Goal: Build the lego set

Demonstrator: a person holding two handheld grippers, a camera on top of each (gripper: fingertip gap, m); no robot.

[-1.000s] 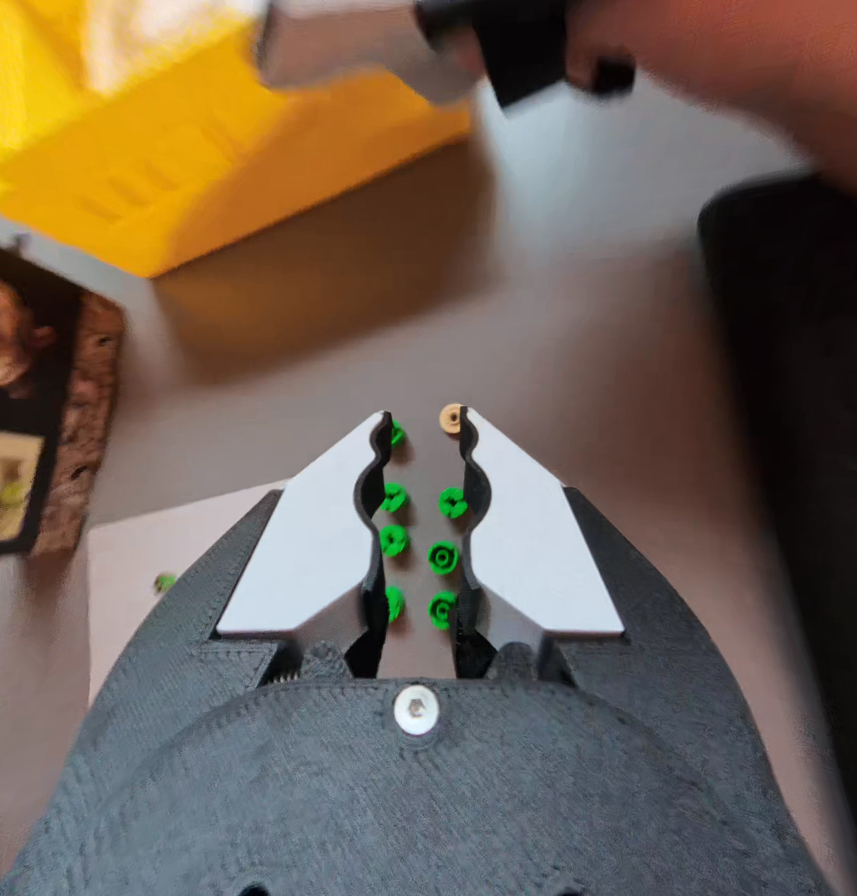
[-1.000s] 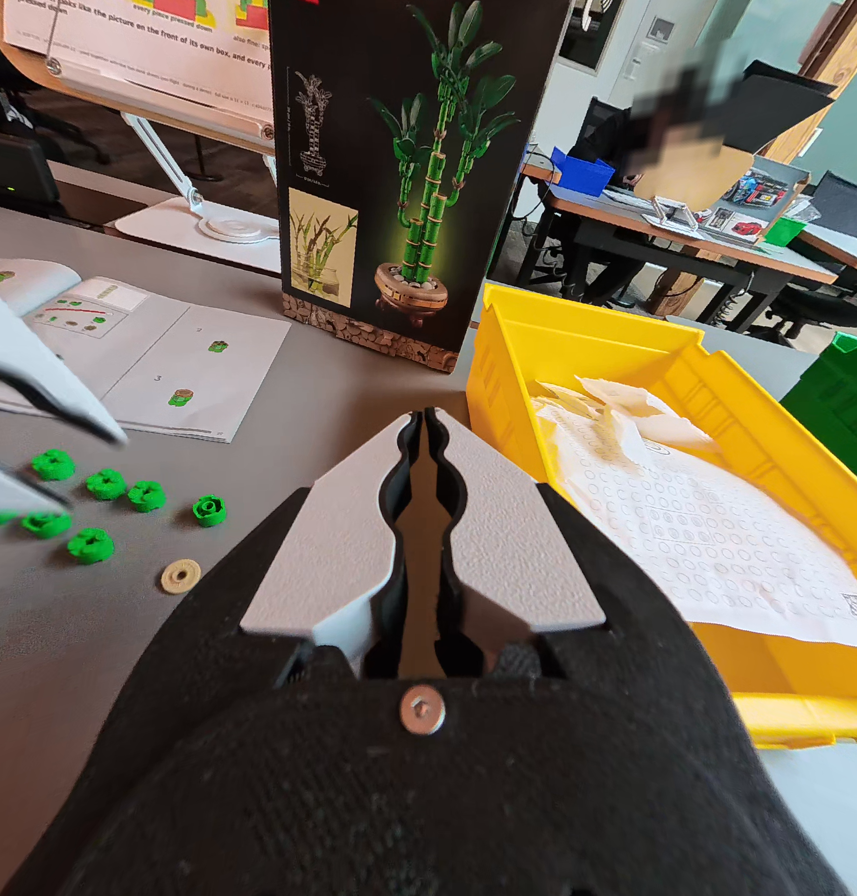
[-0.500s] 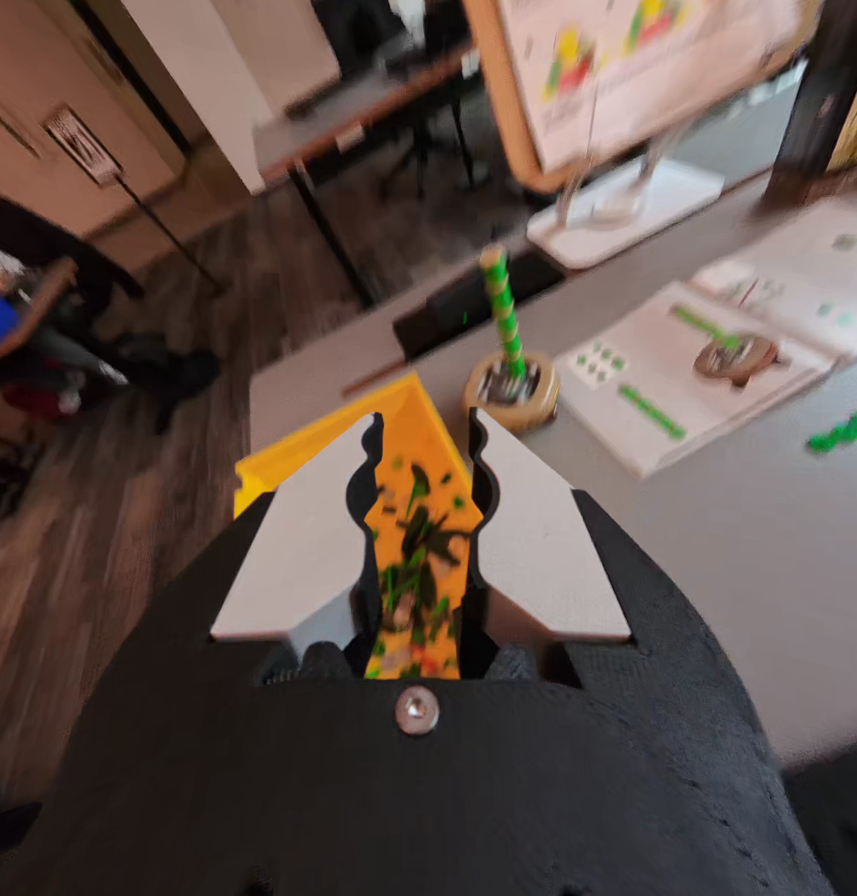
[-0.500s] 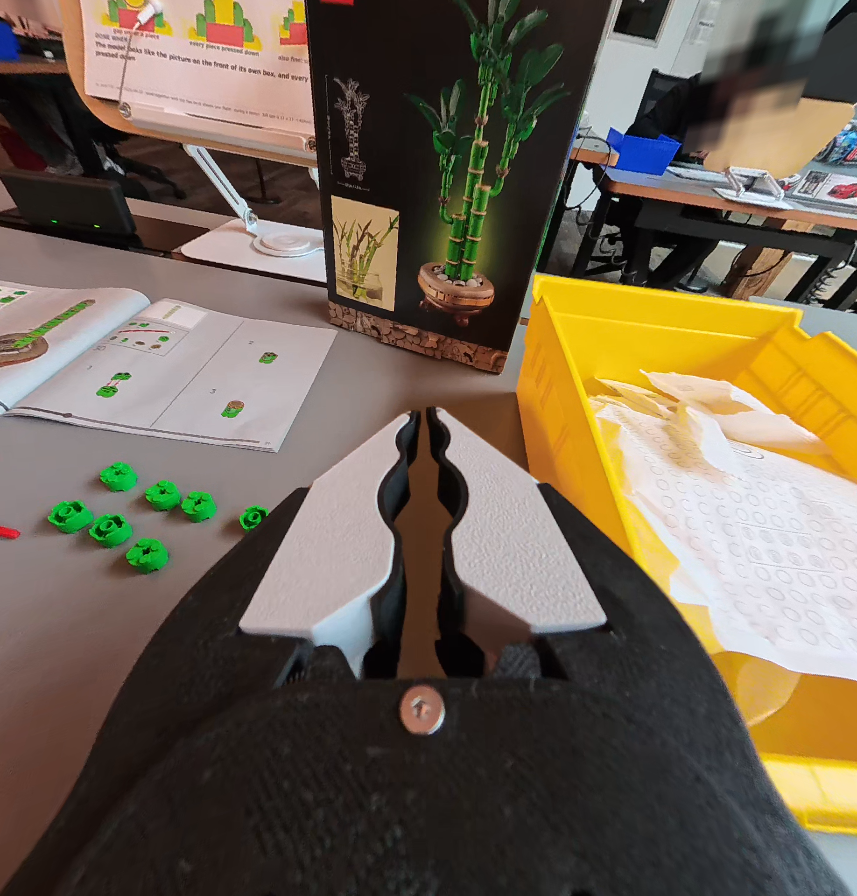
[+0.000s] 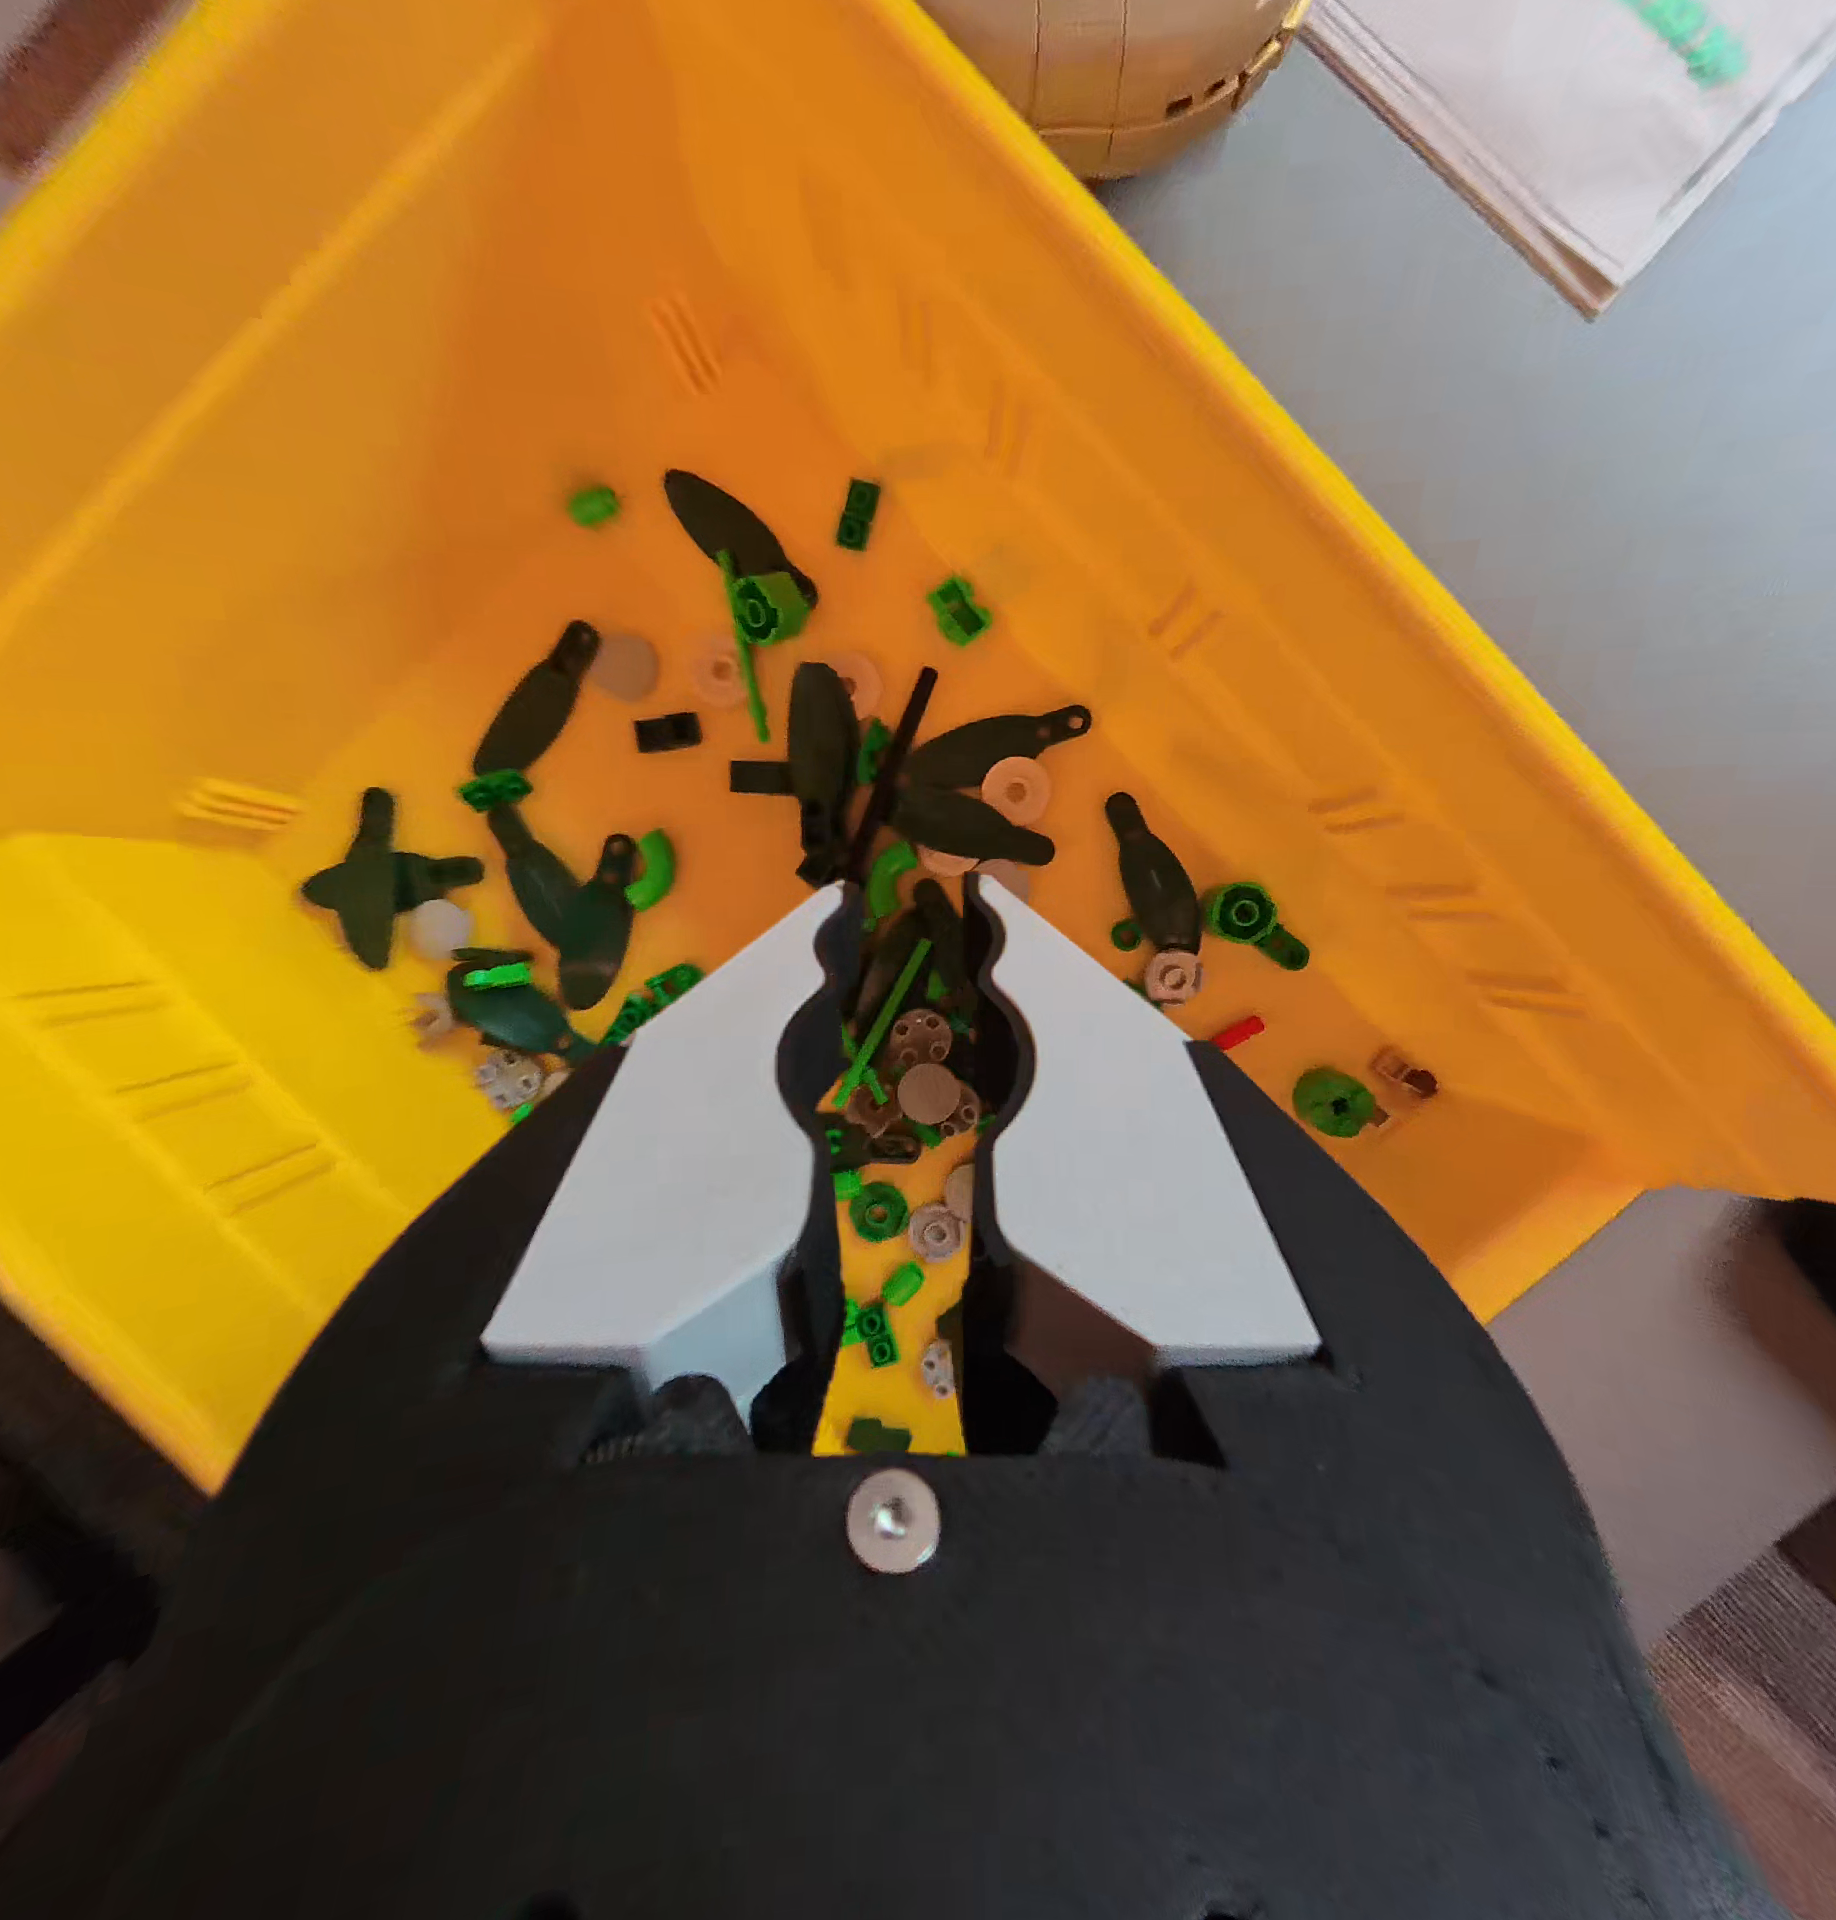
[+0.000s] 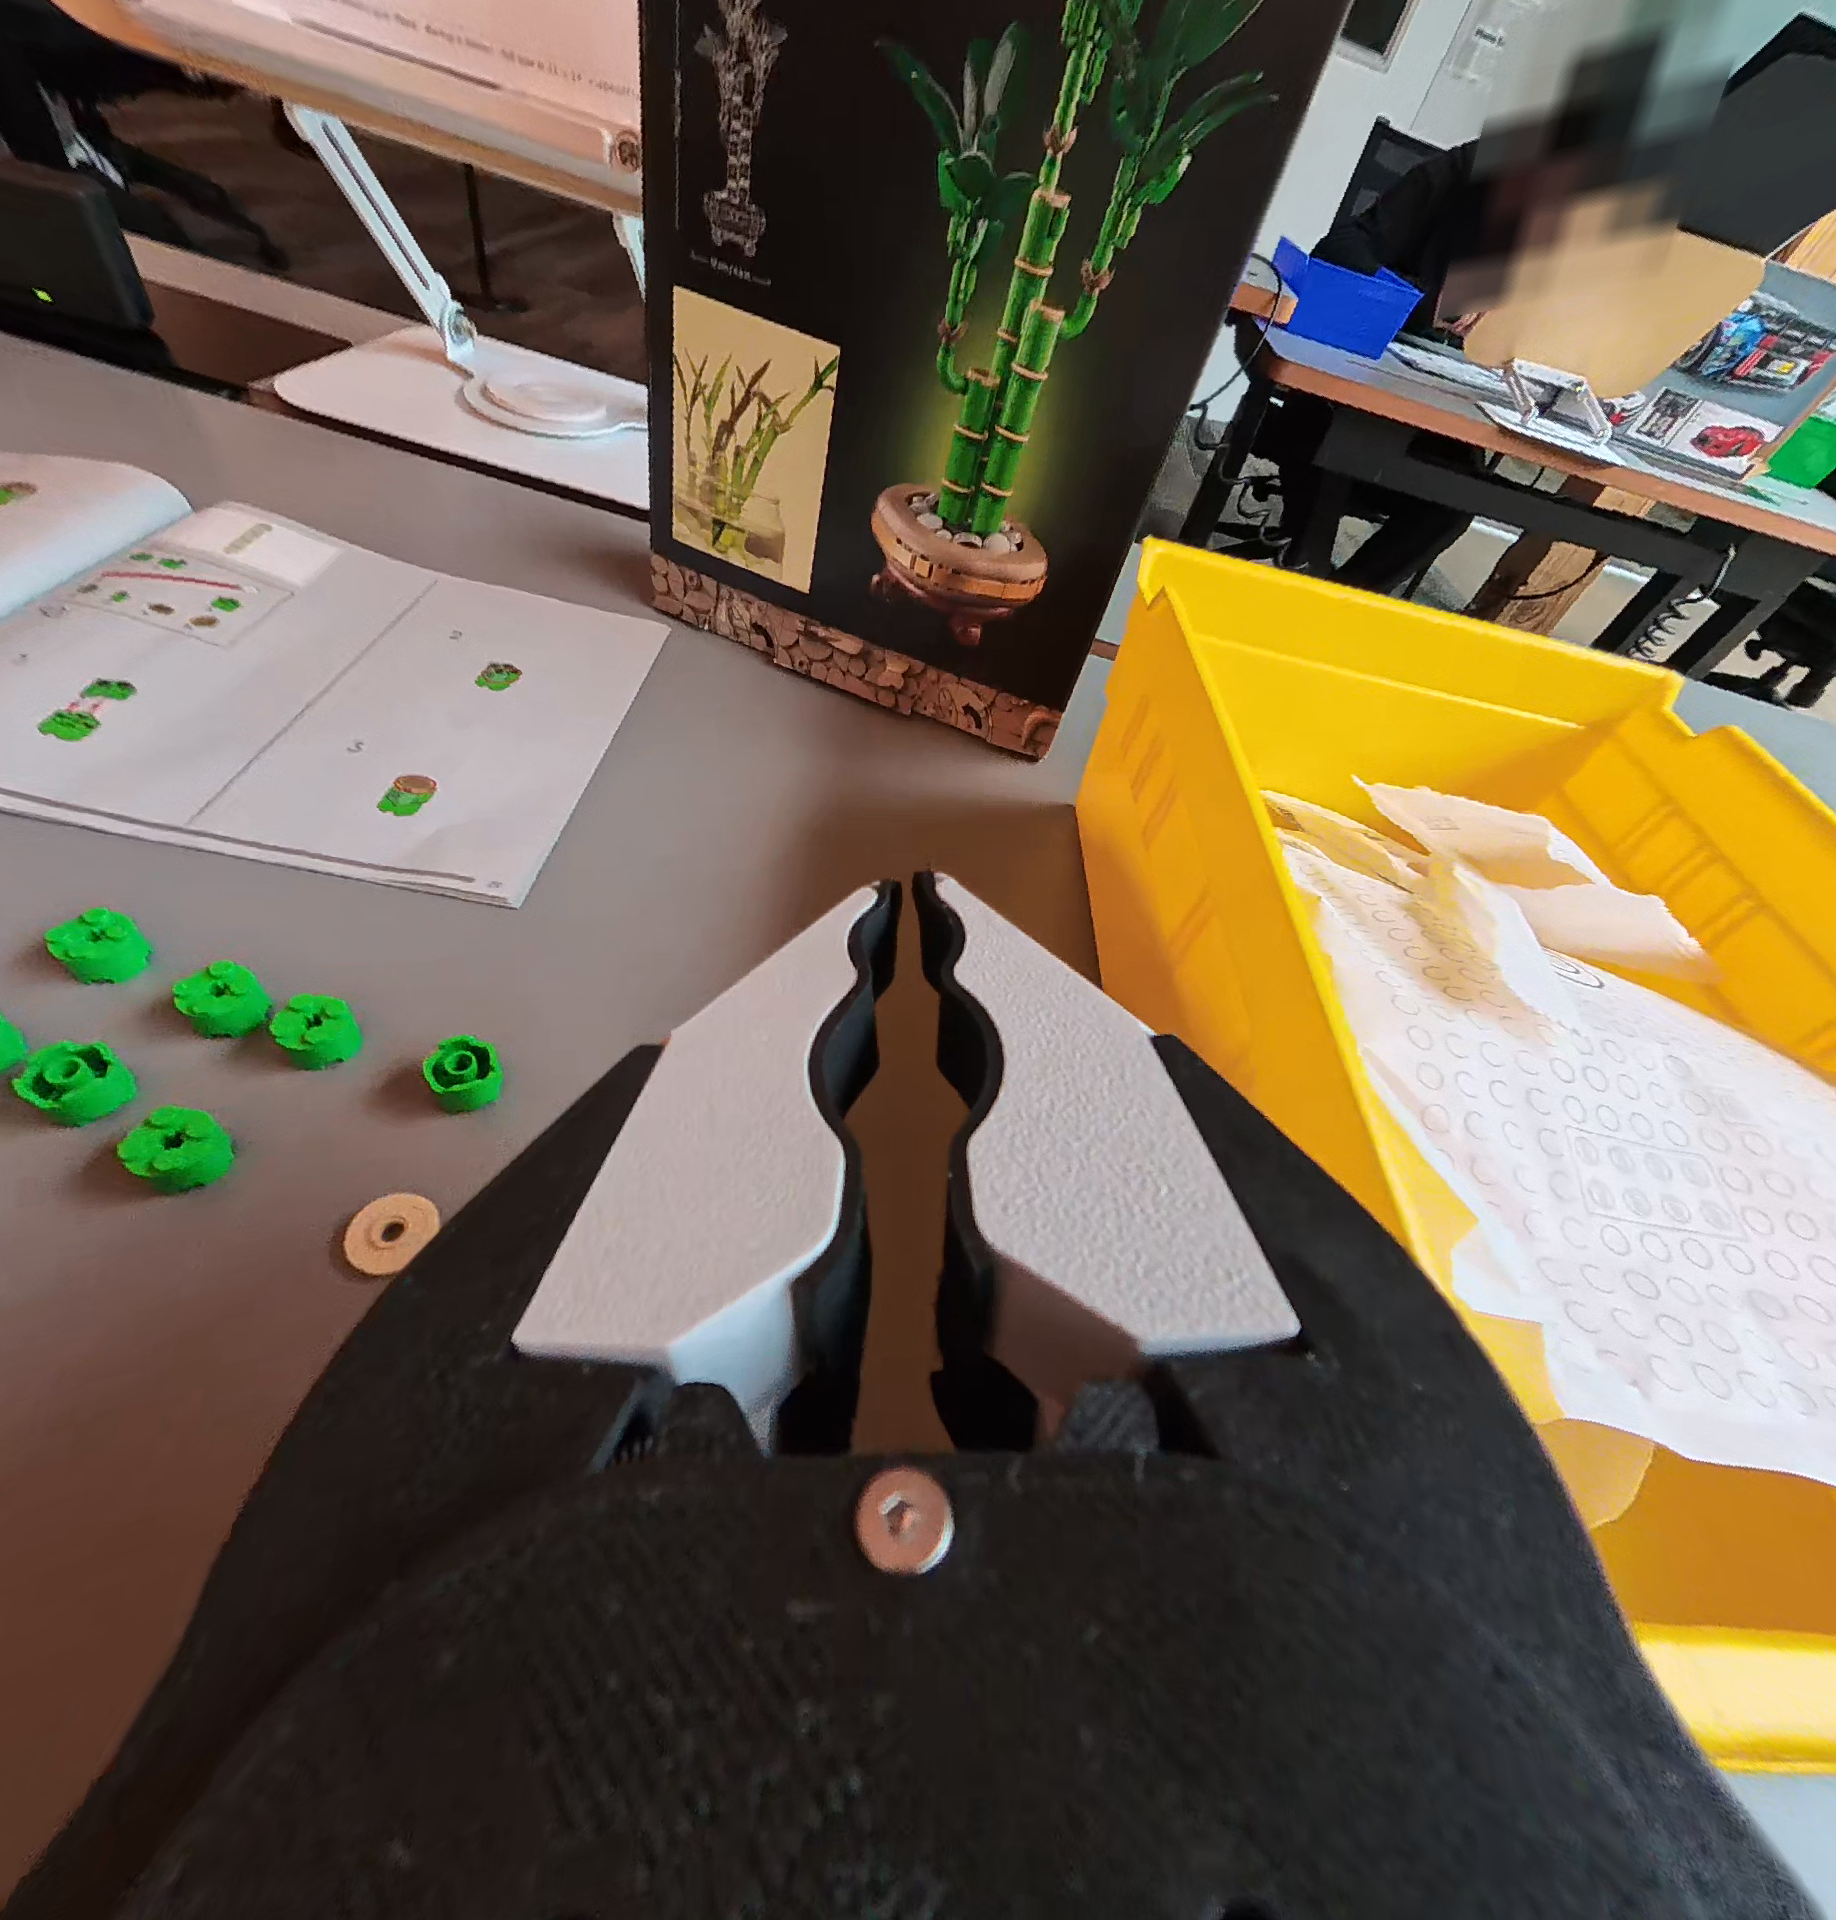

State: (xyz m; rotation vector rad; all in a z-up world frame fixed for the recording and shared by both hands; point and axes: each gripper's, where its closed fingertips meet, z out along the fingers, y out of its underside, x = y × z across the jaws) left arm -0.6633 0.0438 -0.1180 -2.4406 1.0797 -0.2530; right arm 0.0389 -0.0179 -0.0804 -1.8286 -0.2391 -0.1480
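Lego parts are split between two places: a loose heap lies on the floor of a yellow bin (image 5: 394, 436), and a small batch is laid out on the grey table (image 6: 748, 831). That batch is seven green round bricks (image 6: 220, 998) and one tan ring (image 6: 392, 1233), set in front of the open booklet (image 6: 301, 717) and near the box (image 6: 955, 343) that pictures the finished plant; none of them is stacked yet, so I judge the stalk section on the page not begun, with parts gathered and more being sought.

The left gripper (image 5: 903, 899) hangs over the heap, its jaws a little spread and holding nothing; dark leaves (image 5: 826, 748), green bits and tan discs lie under and around it; no piece is picked. The right gripper (image 6: 907, 883) waits low over the table with its jaws nearly pressed together, a thin gap showing at the tips, and empty.

A tan rounded base (image 5: 1132, 83) at the bin's far edge is cut off by the frame, so how much is built on it cannot be told; the gripper body hides part of the heap, and blur makes small pieces hard to sort. A second yellow bin (image 6: 1184, 831) on the right holds only crumpled white bags (image 6: 1579, 1143), as far as can be seen; what lies beneath them is hidden.
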